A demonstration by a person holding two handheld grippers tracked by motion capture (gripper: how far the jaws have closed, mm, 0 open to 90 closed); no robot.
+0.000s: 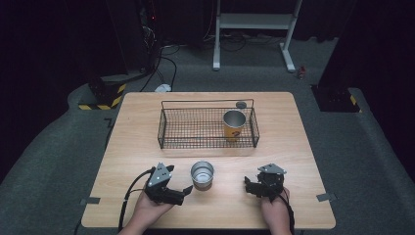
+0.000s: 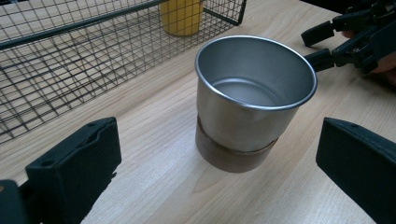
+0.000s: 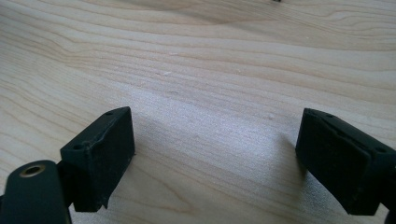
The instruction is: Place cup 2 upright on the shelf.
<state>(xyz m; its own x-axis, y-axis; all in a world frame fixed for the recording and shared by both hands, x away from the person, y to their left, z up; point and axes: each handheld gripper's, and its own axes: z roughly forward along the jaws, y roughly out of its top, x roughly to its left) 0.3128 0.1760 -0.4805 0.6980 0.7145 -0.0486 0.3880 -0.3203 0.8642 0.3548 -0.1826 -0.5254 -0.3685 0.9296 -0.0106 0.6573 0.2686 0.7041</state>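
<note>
Your left gripper (image 1: 177, 190) and right gripper (image 1: 255, 186): both matte black, boxy bodies, each topped with a grey three-cornered plate carrying small dark screw heads. A black cable trails from each toward you; the left one loops wide over the table edge. The pads (image 3: 103, 154) are blocky black rectangles with small screw holes near the top corners, edges slightly worn. A brass-coloured ring sits in the black bracket at lower left of the right gripper view. Hands are bare, no sleeves in frame.
</note>
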